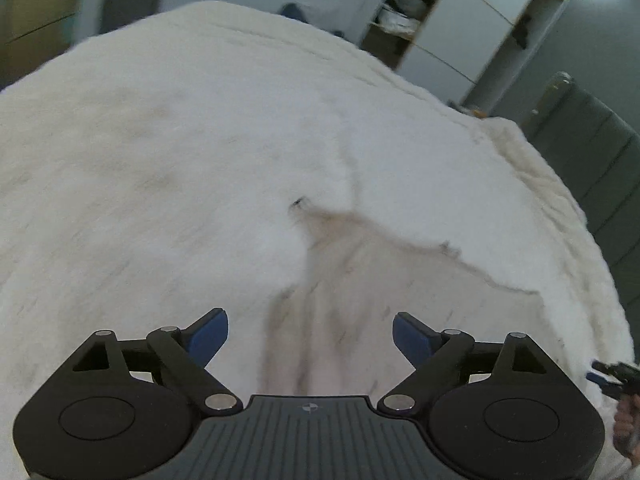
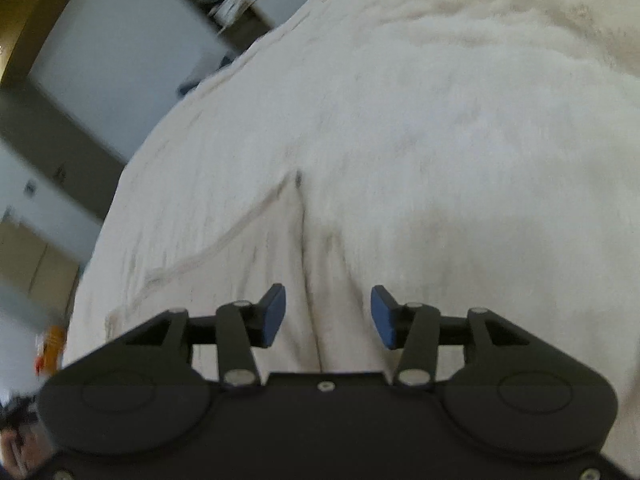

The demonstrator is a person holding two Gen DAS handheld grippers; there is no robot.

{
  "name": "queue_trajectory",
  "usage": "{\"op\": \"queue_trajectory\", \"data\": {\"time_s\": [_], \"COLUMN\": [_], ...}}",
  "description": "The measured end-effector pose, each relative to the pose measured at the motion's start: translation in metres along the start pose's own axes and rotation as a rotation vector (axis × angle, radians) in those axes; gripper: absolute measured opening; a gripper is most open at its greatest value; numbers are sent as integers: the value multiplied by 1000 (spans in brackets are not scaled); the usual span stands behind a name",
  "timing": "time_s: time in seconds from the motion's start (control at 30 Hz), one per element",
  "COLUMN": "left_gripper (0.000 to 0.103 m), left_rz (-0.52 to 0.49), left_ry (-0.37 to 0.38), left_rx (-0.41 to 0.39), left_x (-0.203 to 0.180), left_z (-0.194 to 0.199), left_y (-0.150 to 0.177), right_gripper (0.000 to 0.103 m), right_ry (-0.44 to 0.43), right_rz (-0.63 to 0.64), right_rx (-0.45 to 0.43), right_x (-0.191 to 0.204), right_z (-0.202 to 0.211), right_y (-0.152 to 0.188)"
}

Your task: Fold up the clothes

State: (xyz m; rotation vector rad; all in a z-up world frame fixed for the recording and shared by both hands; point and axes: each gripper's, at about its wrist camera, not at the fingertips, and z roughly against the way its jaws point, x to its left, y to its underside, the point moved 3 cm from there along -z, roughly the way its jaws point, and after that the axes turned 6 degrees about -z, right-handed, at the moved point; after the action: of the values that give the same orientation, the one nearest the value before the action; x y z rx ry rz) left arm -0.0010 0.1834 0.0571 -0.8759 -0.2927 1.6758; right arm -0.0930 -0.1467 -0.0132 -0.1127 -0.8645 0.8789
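Observation:
A pale cream garment (image 1: 360, 280) lies flat on the white fluffy bed cover (image 1: 160, 140), with a fold ridge running toward the camera. My left gripper (image 1: 310, 334) hovers above the garment's near part, open wide, nothing between its blue pads. The other gripper (image 1: 612, 376), with a hand behind it, shows at the right edge of the left wrist view. In the right wrist view the same garment (image 2: 248, 248) spreads to the left, a crease down its middle. My right gripper (image 2: 328, 316) stands open over that crease, its pads apart from the cloth.
An open wardrobe with shelves (image 1: 404, 12) and pale doors stands beyond the bed. A grey padded headboard (image 1: 592, 152) borders the bed on the right. Something orange (image 2: 52, 344) sits off the bed's edge. A hand (image 2: 16, 440) shows at the lower left.

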Motion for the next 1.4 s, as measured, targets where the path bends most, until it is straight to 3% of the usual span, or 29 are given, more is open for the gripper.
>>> {"op": "queue_trajectory", "data": {"time_s": [0.03, 0.07, 0.17, 0.23, 0.3, 0.43, 0.5, 0.53, 0.57, 0.63, 0.67, 0.7, 0.87, 0.93, 1.03, 1.1, 1.23, 1.27, 1.33, 1.4], "left_gripper": [88, 87, 86, 86, 86, 86, 85, 73, 44, 16, 11, 10, 8, 8, 9, 14, 15, 15, 17, 38], "left_rz": [46, 154, 368, 434, 457, 461, 474, 482, 491, 511, 519, 524, 429, 408, 435, 450, 469, 440, 270, 141], "left_ry": [22, 58, 61, 128, 191, 189, 153, 127, 106, 65, 49, 51, 8, -17, -73, -57, -128, -158, -204, -219], "left_rx": [-1, -1, -4, 5, 26, 48, 18, -1, -10, -28, -37, -49, -234, -222, -95, -92, -116, -123, -137, -140], "left_x": [4, 20, 52, 56, 49, 31, 24, 21, 20, 17, 15, 13, 2, 4, 19, 21, 36, 38, 26, 8], "left_z": [4, 11, 20, 17, 9, -25, -39, -47, -53, -65, -70, -70, -6, 2, -22, -22, 2, 12, 34, 43], "left_y": [6, 25, 65, 79, 93, 98, 96, 94, 94, 94, 94, 93, 79, 81, 103, 114, 125, 123, 111, 102], "right_gripper": [47, 47, 47, 48, 49, 52, 52, 52, 52, 51, 34, 6, 4, 4, 5, 5, 10, 15, 15, 15], "right_ry": [-6, 1, -30, -93, -126, -158, -157, -155, -152, -164, -195, -198, -215, -165, -112, -137, -68, -28, 25, 71], "right_rz": [7, -4, -81, -152, -239, -404, -433, -452, -473, -561, -607, -616, -563, -519, -554, -576, -451, -428, -400, -340], "right_rx": [17, 18, 18, 20, 25, 115, 70, 31, 11, -48, -71, -82, -189, -172, -184, -201, -234, -257, -294, -349], "right_x": [0, 0, -2, -5, -9, -20, -22, -24, -26, -35, -38, -39, -39, -41, -64, -68, -53, -50, -48, -48], "right_z": [3, 6, 13, 20, 20, -14, -29, -35, -38, -46, -49, -50, -21, -19, -20, -16, -6, 3, 20, 44], "right_y": [11, 18, 30, 43, 62, 103, 104, 102, 100, 93, 91, 88, 79, 82, 91, 93, 86, 82, 78, 70]}}
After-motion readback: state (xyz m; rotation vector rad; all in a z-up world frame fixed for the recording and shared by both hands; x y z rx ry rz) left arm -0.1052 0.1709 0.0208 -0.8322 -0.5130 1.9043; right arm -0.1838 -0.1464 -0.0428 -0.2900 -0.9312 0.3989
